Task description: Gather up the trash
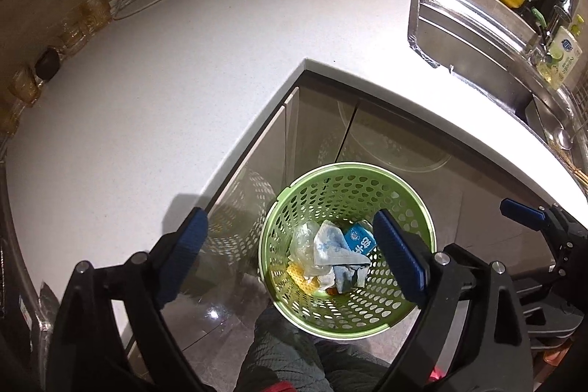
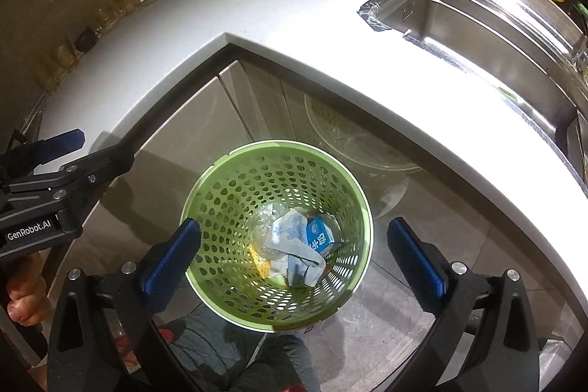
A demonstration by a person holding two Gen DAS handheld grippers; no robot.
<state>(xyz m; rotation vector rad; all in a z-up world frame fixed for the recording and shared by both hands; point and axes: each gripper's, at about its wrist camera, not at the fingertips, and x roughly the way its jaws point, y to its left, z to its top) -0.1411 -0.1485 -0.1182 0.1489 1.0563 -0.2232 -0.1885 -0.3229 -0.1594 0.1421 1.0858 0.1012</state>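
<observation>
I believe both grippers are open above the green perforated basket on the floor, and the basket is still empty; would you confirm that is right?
Not quite: the green perforated basket is not empty. The right wrist view shows a blue carton, a crumpled blue-and-white wrapper and clear plastic lying in it. The rest holds: the left gripper and right gripper are both open above the basket, which stands on the floor.

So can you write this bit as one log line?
left tongs: open, empty | right tongs: open, empty | green perforated plastic basket: holds blue carton, wrappers
</observation>
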